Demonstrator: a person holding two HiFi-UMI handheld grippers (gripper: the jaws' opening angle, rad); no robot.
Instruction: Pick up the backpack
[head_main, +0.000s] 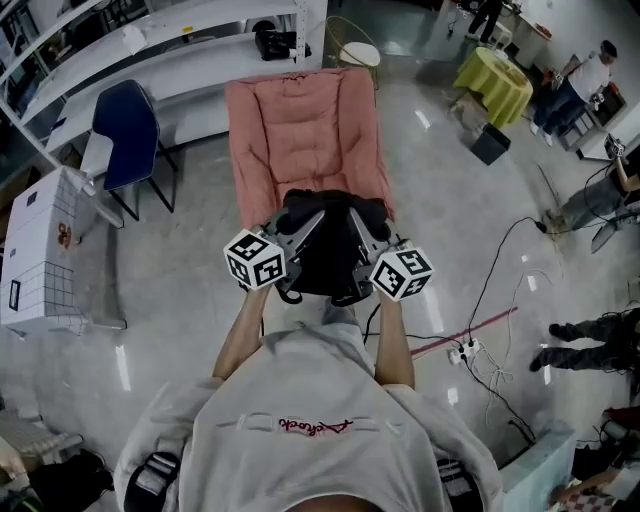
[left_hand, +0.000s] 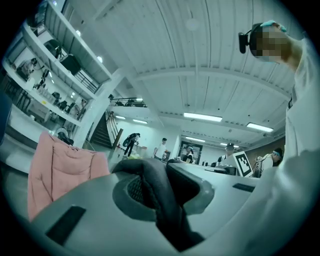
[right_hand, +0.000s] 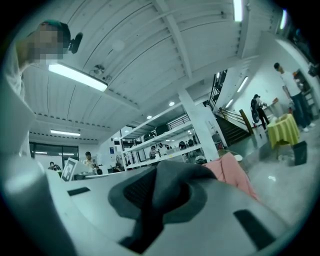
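Observation:
The black backpack (head_main: 322, 250) hangs in the air in front of me, just before the pink padded chair (head_main: 305, 140). My left gripper (head_main: 303, 232) grips it from the left and my right gripper (head_main: 360, 238) from the right. In the left gripper view, a black strap (left_hand: 156, 192) is pinched between the shut jaws of the left gripper (left_hand: 161, 186). The right gripper view shows a dark grey strap (right_hand: 167, 182) clamped in the right gripper (right_hand: 161, 192). The lower part of the bag is hidden behind the marker cubes and my arms.
A blue chair (head_main: 125, 140) and a white box (head_main: 40, 250) stand at the left, with white shelves behind them. A power strip with cables (head_main: 465, 352) lies on the floor at the right. Farther off are a yellow-covered table (head_main: 495, 80) and people.

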